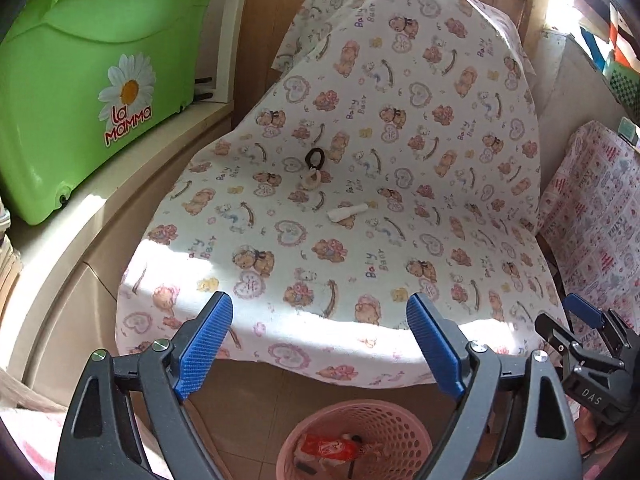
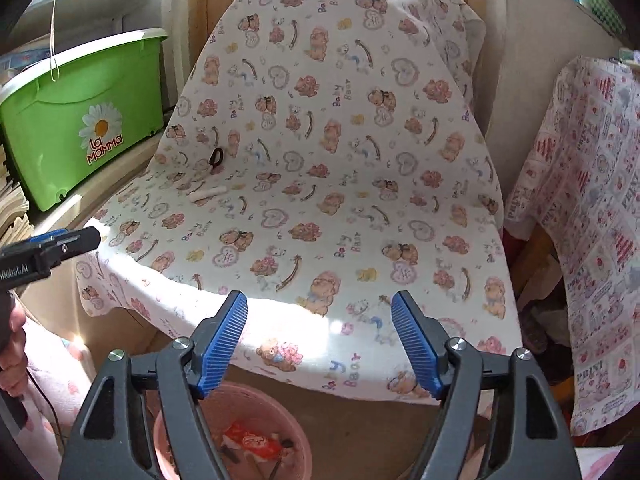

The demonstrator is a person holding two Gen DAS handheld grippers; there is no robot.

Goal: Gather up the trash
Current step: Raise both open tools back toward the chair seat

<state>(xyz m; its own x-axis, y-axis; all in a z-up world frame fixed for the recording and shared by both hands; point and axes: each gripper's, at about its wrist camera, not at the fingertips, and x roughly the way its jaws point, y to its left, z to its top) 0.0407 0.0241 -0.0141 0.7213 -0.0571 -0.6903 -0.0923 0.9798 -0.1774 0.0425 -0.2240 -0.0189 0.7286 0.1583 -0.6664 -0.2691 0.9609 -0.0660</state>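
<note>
A chair draped in a teddy-bear print cloth (image 1: 400, 152) holds small trash on its seat: a black ring (image 1: 316, 157), a pale ring-shaped scrap (image 1: 313, 179) just below it, and a white rolled paper piece (image 1: 347, 214). The black ring (image 2: 217, 157) and the white piece (image 2: 207, 193) also show in the right wrist view. A pink mesh basket (image 1: 384, 424) on the floor under the seat's front edge holds a red wrapper (image 1: 330, 449). My left gripper (image 1: 320, 344) is open and empty above the basket. My right gripper (image 2: 319, 340) is open and empty beside it.
A green "La Mamma" plastic bin (image 1: 80, 88) stands on a beige cabinet (image 1: 60, 300) at the left. A second chair with a pink print cloth (image 2: 592, 220) stands at the right. The right gripper shows at the left view's right edge (image 1: 592, 344).
</note>
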